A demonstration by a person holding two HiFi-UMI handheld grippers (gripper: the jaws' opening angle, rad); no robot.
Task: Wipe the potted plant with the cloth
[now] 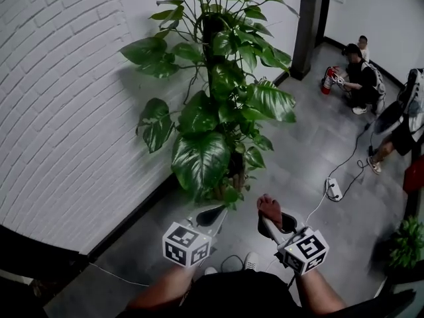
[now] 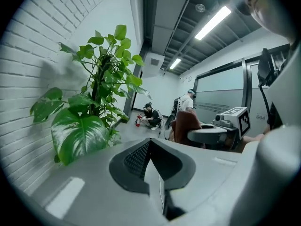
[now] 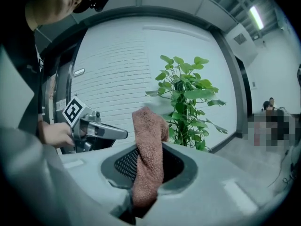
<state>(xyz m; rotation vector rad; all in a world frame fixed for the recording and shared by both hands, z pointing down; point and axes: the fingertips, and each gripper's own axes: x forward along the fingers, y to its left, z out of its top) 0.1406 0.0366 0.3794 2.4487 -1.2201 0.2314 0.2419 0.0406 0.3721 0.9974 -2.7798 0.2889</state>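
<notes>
Pinches the brown cloth (image 1: 268, 207) in the right tool (image 1: 273, 218), close to the plant (image 1: 212, 111) by the brick wall (image 1: 59, 111), short of its leaves. Holds the left tool (image 1: 211, 215) pressed together, empty, just beside.

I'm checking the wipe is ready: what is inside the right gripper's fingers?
A reddish-brown cloth, pinched by the right gripper, its top poking above the fingers. Its lower end sinks between them, out of sight.
</notes>
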